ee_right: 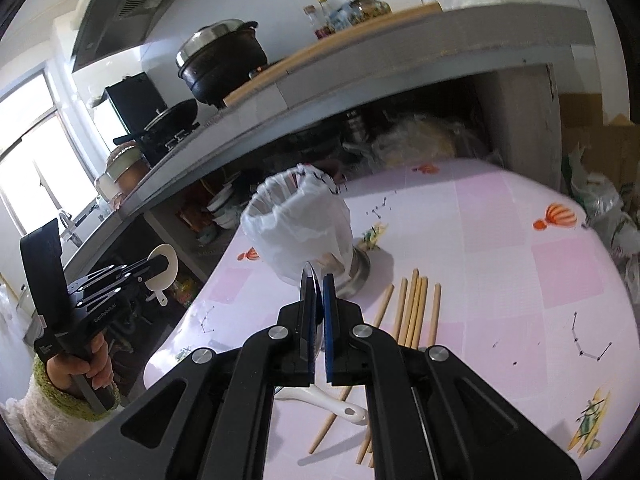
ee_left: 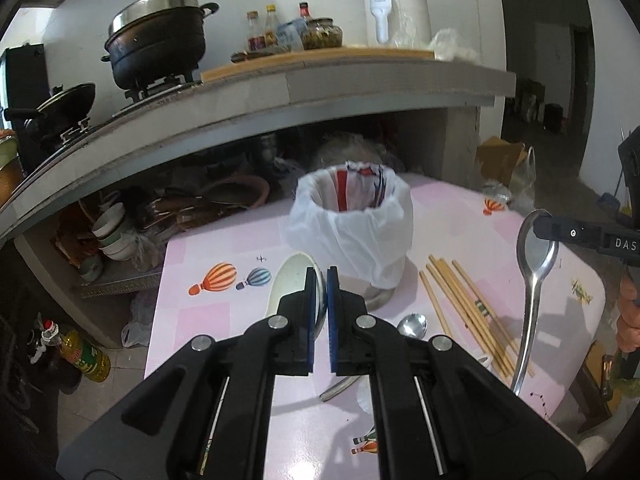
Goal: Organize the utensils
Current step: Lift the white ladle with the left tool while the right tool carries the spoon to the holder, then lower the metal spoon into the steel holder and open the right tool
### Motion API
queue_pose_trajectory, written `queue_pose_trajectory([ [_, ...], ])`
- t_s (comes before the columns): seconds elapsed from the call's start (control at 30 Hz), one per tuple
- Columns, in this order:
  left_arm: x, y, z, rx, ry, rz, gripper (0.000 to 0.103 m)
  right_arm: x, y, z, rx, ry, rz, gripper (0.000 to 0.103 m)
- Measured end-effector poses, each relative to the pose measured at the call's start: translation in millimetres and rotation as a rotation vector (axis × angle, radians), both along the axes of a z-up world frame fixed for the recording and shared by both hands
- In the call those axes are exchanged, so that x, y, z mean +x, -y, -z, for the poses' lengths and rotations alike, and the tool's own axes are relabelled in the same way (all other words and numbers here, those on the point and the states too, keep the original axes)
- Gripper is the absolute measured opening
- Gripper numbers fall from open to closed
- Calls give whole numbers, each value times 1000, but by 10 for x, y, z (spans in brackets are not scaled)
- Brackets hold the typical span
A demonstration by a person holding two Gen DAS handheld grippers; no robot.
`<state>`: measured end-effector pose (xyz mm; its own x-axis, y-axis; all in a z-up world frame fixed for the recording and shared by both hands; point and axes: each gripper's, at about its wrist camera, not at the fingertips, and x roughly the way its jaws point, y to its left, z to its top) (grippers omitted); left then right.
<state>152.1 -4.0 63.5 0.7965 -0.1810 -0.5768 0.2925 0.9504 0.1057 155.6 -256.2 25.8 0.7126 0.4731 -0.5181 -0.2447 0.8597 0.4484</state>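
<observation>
My left gripper (ee_left: 321, 272) is shut on a white ceramic spoon (ee_left: 290, 280), held by its bowl above the table; it also shows in the right wrist view (ee_right: 165, 266). My right gripper (ee_right: 317, 278) is shut on the bowl of a long metal spoon (ee_left: 534, 264), which hangs handle-down above the table. A metal holder lined with a white plastic bag (ee_left: 354, 216) stands mid-table. Several wooden chopsticks (ee_left: 464, 304) lie to its right. A second metal spoon (ee_left: 412, 326) and another white ceramic spoon (ee_right: 324, 402) lie on the table.
The pink table (ee_right: 500, 280) has balloon prints and a rounded front edge. Behind it runs a concrete counter (ee_left: 280, 92) with a black pot, a stove and bottles. Bowls and pans sit in the space under the counter. An oil bottle (ee_left: 82, 354) stands on the floor at left.
</observation>
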Motion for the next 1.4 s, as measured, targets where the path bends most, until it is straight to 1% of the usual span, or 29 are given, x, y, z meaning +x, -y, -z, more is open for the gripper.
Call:
queue_pose_trajectory([
  [0.13, -33, -24, -100, -19, 24, -9, 4, -14, 15, -156, -9, 30, -1, 3],
  [0.27, -35, -39, -151, -33, 40, -19, 4, 27, 53, -380, -10, 69, -12, 3],
  [0.43, 13, -103, -204, -74, 50, -54, 4, 186, 54, -769, -15, 136, -40, 3],
  [0.57, 54, -165, -220, -92, 56, -73, 4, 433, -22, -1157, -29, 208, -71, 3],
  [0.7, 112, -237, -242, -109, 64, -85, 4, 702, -148, -1463, -30, 249, -92, 3],
  [0.77, 139, -278, -243, -119, 65, -90, 4, 864, -239, -1594, -62, 272, -85, 3],
  [0.87, 177, -345, -237, -134, 66, -98, 4, 1101, -376, -1698, -127, 295, -59, 3],
  [0.97, 203, -408, -222, -145, 65, -106, 4, 1361, -542, -1680, -221, 309, -32, 3],
  [1.0, 212, -428, -213, -148, 64, -108, 4, 1430, -589, -1658, -236, 304, -33, 3],
  [1.2, 248, -563, -181, -168, 63, -123, 4, 1864, -1025, -1208, -408, 270, -54, 3],
  [1.4, 221, -651, -161, -170, 66, -128, 4, 2033, -1333, -767, -484, 249, -122, 3],
])
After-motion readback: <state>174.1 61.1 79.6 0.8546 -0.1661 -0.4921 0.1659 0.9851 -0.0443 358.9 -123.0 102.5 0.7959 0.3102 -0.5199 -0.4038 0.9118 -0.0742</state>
